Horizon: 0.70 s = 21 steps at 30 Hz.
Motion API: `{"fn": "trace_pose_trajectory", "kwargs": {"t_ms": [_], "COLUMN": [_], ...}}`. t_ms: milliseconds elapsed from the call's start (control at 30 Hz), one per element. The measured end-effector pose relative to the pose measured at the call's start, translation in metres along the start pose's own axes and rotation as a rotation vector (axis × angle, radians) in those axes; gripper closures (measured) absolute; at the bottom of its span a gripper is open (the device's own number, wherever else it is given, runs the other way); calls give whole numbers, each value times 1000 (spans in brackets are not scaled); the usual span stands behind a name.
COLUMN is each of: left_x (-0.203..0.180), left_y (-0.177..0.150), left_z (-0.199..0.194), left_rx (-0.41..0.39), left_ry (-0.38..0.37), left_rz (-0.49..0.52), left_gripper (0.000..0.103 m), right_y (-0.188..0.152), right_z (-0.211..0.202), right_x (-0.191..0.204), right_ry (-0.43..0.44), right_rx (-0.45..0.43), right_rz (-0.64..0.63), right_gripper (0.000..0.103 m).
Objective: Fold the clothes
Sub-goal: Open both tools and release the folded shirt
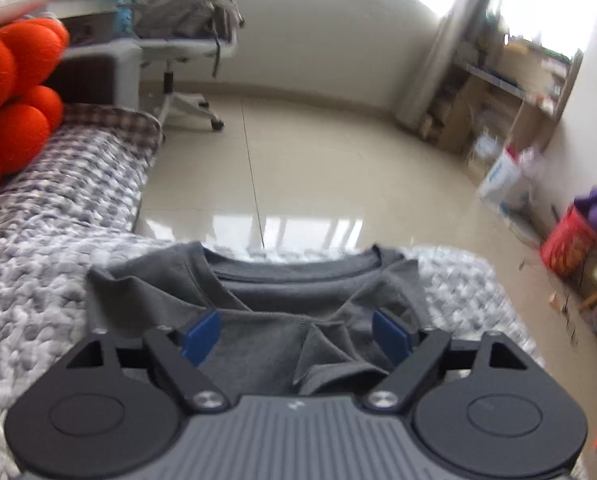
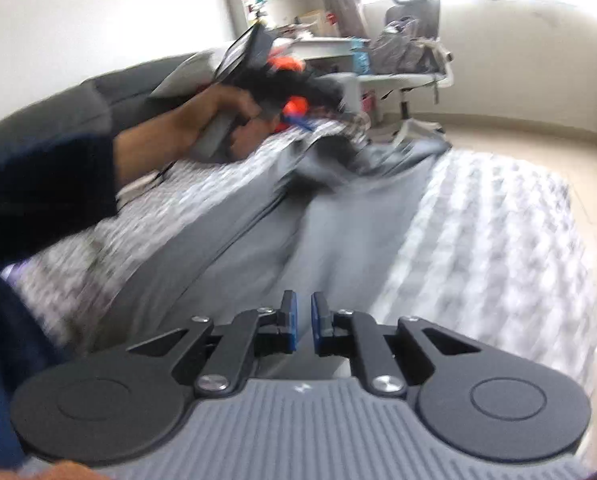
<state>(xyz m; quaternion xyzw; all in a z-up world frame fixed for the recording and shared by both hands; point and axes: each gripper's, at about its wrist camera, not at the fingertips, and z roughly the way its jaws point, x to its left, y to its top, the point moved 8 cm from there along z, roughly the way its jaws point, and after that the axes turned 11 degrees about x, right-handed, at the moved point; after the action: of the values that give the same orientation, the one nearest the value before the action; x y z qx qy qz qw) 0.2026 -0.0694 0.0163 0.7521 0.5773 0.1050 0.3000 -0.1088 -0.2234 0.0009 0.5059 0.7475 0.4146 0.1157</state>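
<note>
The bed [image 1: 50, 216] fills the near side of the room, its grey-and-white knitted cover spread flat, and that is surely why the work happens here: a broad, soft surface at arm height. Orange round cushions [image 1: 14, 92] are stacked at its far left end, clear of the work. Beyond, a white office chair [image 1: 186, 40] stands on the tiled floor [image 1: 318, 160], piled with grey things.

Now the grey shirt [image 1: 258, 280]. It lies on the bed's near corner, collar toward the floor edge, sleeves tucked in over the chest, so I'd judge the fold partly made. From the right-hand view the same grey cloth [image 2: 298, 232] runs long across the cover, bunched at the far end.

The left tool [image 1: 296, 334] hovers low over the tucked sleeves, its blue pads [image 1: 200, 334] spread wide with cloth lying between them, gripping nothing. The person's left hand [image 2: 222, 116] holds its handle at the shirt's far end.

The right tool [image 2: 302, 322] sits at the near end, jaws almost pressed together with a thin gap; blur hides whether any cloth is caught.
</note>
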Motion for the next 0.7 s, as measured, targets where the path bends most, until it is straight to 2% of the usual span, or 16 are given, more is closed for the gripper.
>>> {"fn": "trace_pose_trajectory", "kwargs": {"t_ms": [33, 133, 200, 333, 433, 533, 633, 700], "left_x": [-1, -6, -8, -7, 7, 16, 7, -7], "left_y": [0, -3, -5, -12, -10, -7, -12, -19], "left_z": [7, 20, 22, 9, -11, -30, -33, -28], "left_rx": [14, 10, -4, -41, -75, -135, -153, -150], "left_ry": [5, 10, -34, -183, -256, -282, -224, -157], "left_rz": [5, 55, 53, 19, -34, -28, 62, 142], "left_gripper": [18, 18, 18, 19, 19, 19, 19, 19], "right_y": [15, 60, 86, 122, 145, 159, 161, 165], "right_z": [5, 22, 40, 85, 109, 118, 131, 141], "right_x": [-14, -57, -82, -109, -125, -137, -141, -151], "right_ry": [1, 5, 12, -21, -27, -26, -53, -70], "right_rx": [0, -1, 16, 73, 71, 42, 46, 57], "right_rz": [16, 66, 89, 68, 101, 137, 126, 149], "right_gripper": [89, 78, 77, 77, 77, 77, 77, 77]}}
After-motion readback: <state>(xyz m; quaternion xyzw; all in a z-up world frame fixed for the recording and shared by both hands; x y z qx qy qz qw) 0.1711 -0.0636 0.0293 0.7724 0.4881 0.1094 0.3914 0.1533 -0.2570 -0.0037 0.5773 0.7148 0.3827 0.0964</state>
